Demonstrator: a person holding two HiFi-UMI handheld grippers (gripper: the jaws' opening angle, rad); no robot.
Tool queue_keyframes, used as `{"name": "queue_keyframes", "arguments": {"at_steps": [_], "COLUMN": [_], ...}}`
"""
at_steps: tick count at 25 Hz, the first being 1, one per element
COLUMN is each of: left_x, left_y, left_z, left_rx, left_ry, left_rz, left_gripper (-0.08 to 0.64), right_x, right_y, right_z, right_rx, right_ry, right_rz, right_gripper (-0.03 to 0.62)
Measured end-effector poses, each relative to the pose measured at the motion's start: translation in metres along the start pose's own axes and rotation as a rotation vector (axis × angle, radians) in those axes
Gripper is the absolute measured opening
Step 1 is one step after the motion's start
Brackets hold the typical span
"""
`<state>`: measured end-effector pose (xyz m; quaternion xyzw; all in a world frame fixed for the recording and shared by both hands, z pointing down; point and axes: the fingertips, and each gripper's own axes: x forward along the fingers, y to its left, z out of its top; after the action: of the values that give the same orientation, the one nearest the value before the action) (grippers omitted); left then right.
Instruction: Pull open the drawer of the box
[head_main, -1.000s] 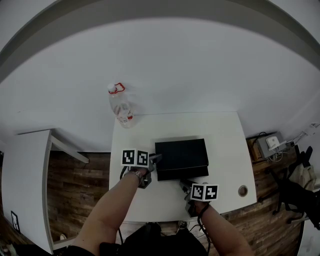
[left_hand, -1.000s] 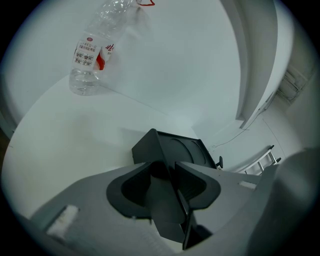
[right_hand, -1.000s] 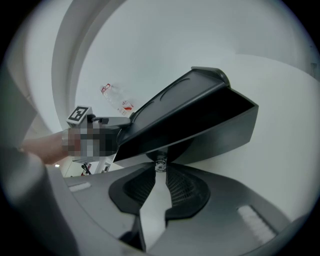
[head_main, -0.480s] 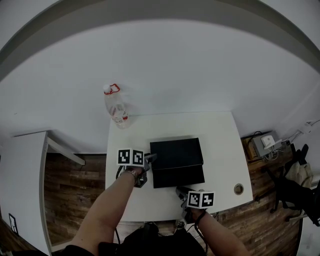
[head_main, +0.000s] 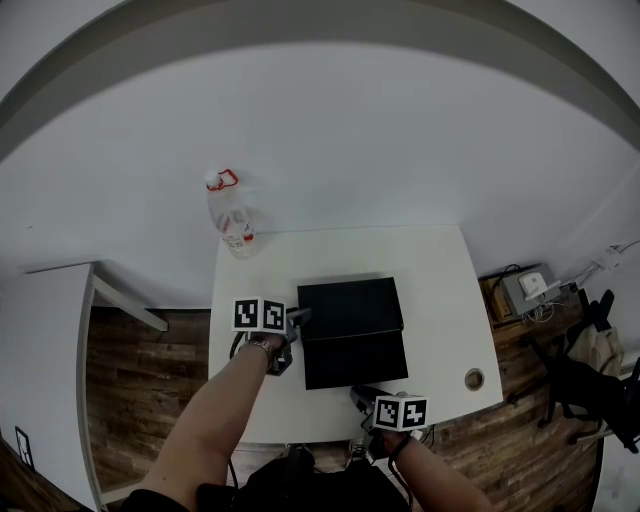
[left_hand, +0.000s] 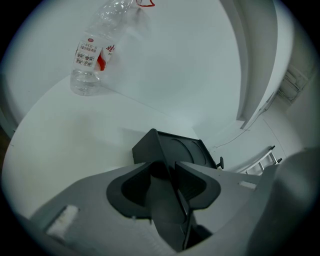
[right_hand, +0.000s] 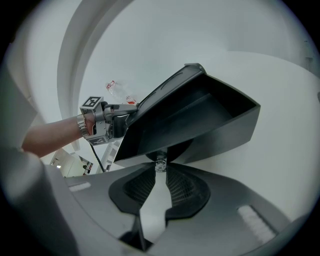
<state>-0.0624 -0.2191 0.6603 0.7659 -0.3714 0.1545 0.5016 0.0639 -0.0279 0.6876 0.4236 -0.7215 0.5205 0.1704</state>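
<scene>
A black box (head_main: 348, 304) sits mid-table on the white table (head_main: 440, 300). Its drawer (head_main: 356, 362) is slid out toward the table's front edge, and its empty inside (right_hand: 200, 112) shows in the right gripper view. My right gripper (head_main: 360, 393) (right_hand: 160, 169) is shut on the drawer's small metal knob (right_hand: 160, 163). My left gripper (head_main: 297, 319) (left_hand: 168, 169) is at the box's left side, and its jaws are shut on the corner of the box (left_hand: 172, 150). The left gripper (right_hand: 114, 120) and its hand also appear beyond the drawer in the right gripper view.
A clear plastic bottle (head_main: 228, 213) (left_hand: 94, 55) with a red cap ring stands at the table's back left corner. A round cable hole (head_main: 474, 379) lies near the front right corner. A lower white table (head_main: 50, 350) is at the left; boxes and cables (head_main: 530, 290) lie on the floor at the right.
The right gripper has moved toward the table's front edge with the knob, and the drawer has slid further out of the box. The left gripper and the box have stayed put.
</scene>
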Motion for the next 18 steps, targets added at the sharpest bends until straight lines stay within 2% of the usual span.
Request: {"name": "queue_keyframes", "arguments": {"at_steps": [18], "left_x": [0.0004], "left_y": [0.0008], "left_z": [0.0002], "left_rx": [-0.006], "left_ry": [-0.006], "left_rz": [0.002], "left_gripper": [0.164], "right_x": [-0.0023], "right_y": [-0.0041], "right_z": [-0.0075], "right_rx": [0.018], "right_ry": [-0.018], "right_rz": [0.007], "right_gripper": [0.069]}}
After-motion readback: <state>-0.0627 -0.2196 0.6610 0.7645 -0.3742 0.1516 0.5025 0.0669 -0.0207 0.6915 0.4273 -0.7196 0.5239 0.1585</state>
